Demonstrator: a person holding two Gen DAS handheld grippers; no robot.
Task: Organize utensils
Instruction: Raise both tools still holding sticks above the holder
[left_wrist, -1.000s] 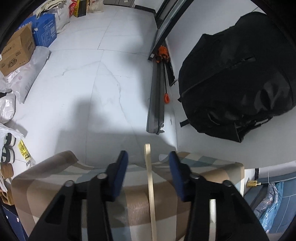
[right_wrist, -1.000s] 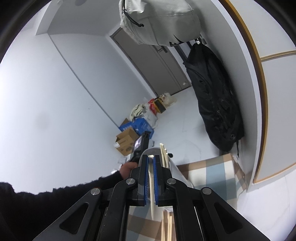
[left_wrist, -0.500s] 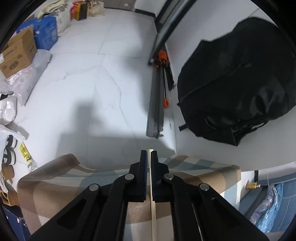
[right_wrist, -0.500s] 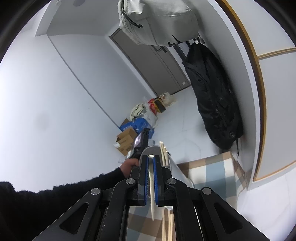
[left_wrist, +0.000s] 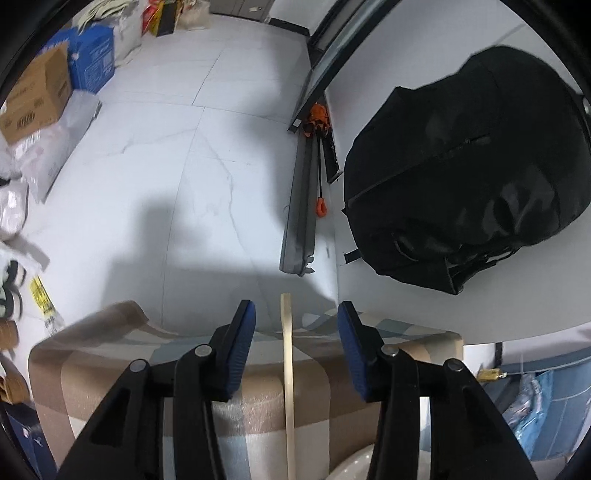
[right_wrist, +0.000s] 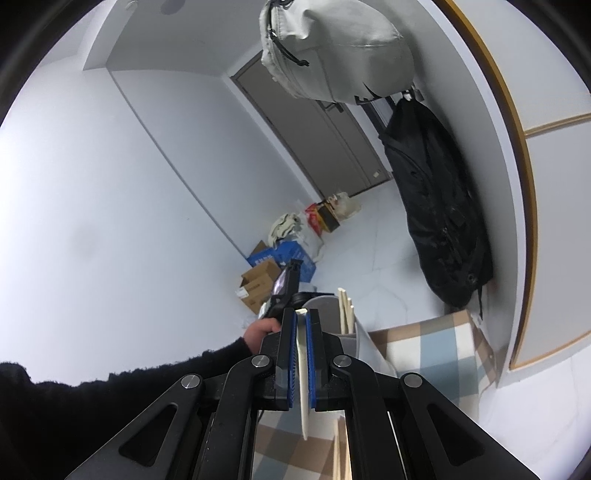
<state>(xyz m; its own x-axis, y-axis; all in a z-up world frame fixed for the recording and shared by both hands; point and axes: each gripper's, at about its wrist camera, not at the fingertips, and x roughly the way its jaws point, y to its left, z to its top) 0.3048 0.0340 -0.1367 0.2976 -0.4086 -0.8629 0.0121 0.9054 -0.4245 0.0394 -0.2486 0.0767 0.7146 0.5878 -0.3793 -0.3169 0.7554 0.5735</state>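
Above the checked tablecloth (left_wrist: 110, 373), your left gripper (left_wrist: 295, 328) is opening around a free wooden chopstick (left_wrist: 287, 369) while your right gripper (right_wrist: 303, 354) is clamping a white utensil (right_wrist: 303, 387), which is risking slippage.

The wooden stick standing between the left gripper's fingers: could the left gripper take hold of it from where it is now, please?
Probably yes. The wooden stick stands upright between the left gripper's blue pads, touching neither, and nothing else sits in the gap. The jaws are opening just now, so they would only need to close again.
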